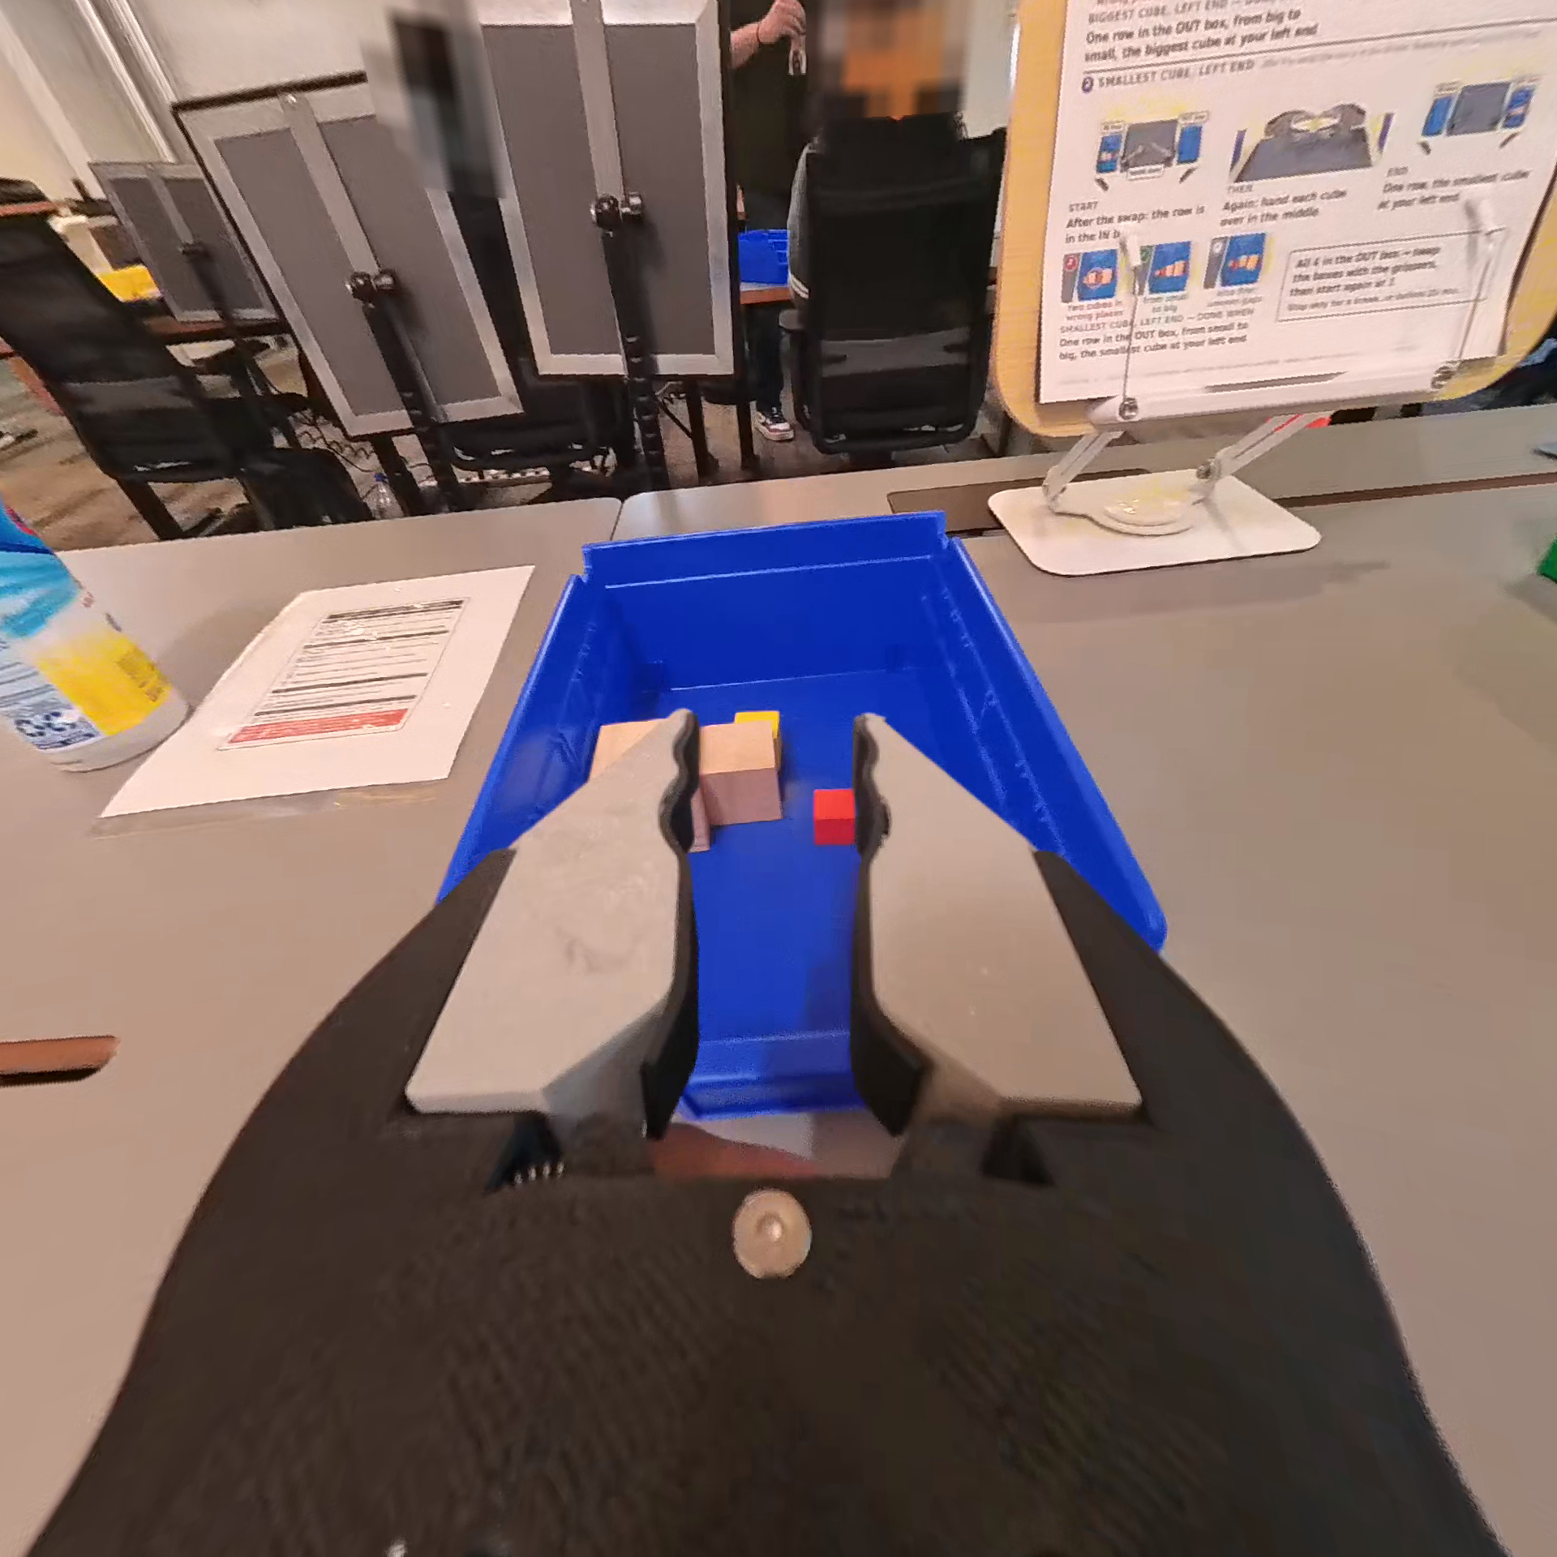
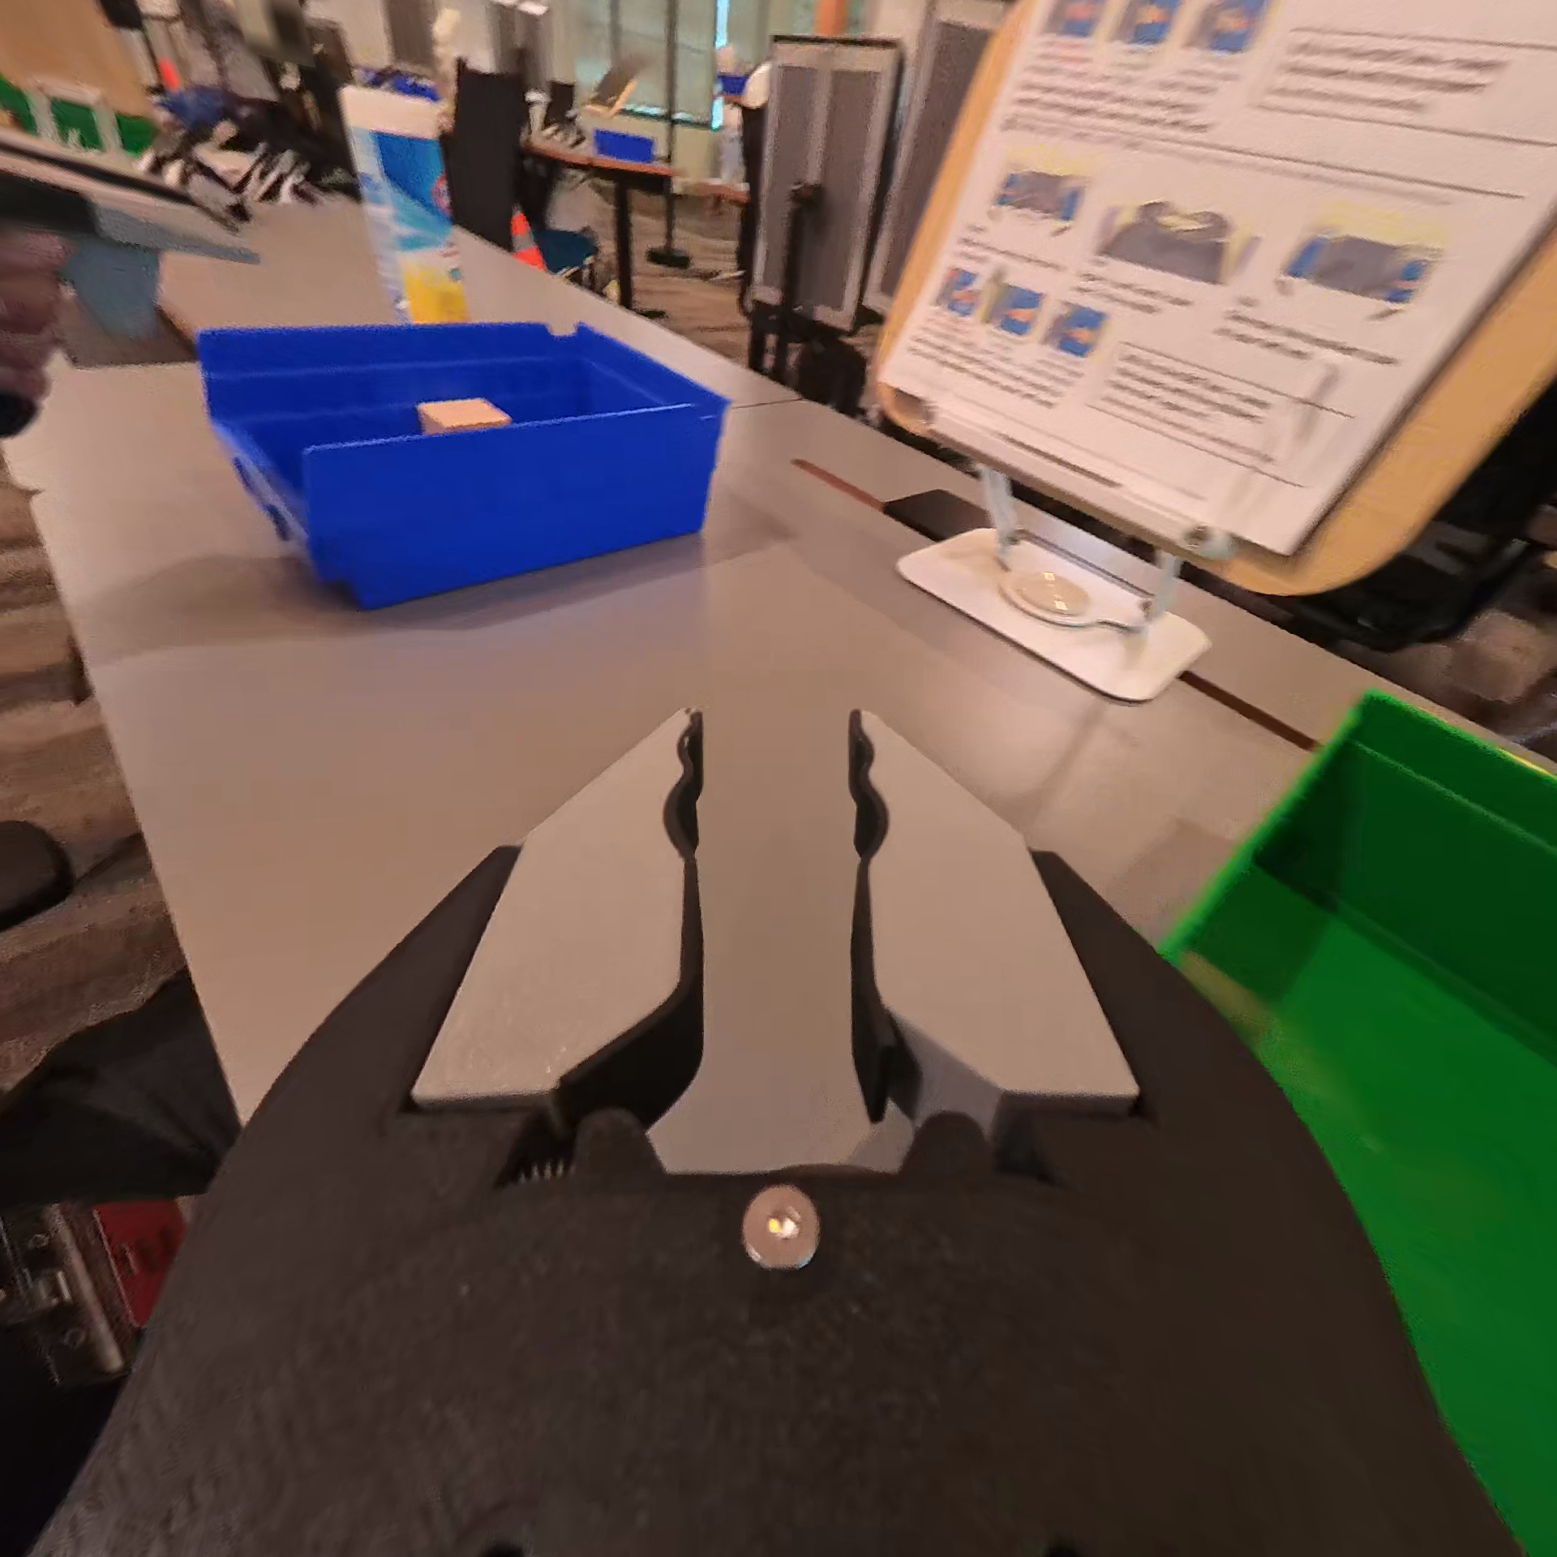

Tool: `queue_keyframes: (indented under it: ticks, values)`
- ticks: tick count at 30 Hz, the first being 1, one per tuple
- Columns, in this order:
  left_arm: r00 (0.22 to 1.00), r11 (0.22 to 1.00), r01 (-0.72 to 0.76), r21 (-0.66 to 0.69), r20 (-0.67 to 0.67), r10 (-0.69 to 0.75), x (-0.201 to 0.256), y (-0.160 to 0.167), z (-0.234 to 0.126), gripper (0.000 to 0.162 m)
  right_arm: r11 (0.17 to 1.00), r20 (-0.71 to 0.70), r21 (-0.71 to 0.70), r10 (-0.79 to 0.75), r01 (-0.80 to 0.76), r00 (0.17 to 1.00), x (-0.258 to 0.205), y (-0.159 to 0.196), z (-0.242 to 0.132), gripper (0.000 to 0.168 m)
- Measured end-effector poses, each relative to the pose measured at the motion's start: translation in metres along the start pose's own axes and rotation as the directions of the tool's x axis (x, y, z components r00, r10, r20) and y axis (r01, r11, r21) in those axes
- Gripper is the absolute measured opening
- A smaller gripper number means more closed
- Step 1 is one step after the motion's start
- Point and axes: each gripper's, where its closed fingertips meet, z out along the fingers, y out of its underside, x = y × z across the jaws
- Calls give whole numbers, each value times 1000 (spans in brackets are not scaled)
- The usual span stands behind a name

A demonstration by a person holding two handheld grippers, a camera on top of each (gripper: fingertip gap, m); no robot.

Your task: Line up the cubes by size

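The left gripper [image 1: 775, 750] hangs over the blue bin [image 1: 1053, 758], jaws apart and empty — best to pick one cube and centre on it before lowering. Inside lie two wooden cubes [image 1: 741, 771], a yellow cube [image 1: 757, 722] and a red cube [image 1: 834, 815]. The right gripper [image 2: 773, 750] — also agape, empty — hovers over the table [image 2: 505, 716] beside the green bin [image 2: 1432, 969].

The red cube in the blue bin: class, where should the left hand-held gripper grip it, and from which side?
Grip the red cube across its left and right faces, from above. It sits flat, apart from the wooden cubes, so both sides are free.
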Motion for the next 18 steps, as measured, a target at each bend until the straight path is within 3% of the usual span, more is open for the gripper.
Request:
queue_keyframes:
  ticks: [5, 10, 18]
  values:
    - [1000, 1000, 8, -24, 14, -8, 9, 11, 19, 35, 997, 107, -50, -46, 51, 993, -37, 4, 62, 33]
    - [1000, 999, 15, -37, 20, -15, 14, 15, 32, 36, 994, 87, -62, -89, 95, 992, -26, 17, 121, 34]
    - [999, 998, -42, -54, 5, 43, 20, 19, 38, 36, 988, 55, -146, -35, 43, 998, -5, 62, 136, 34]
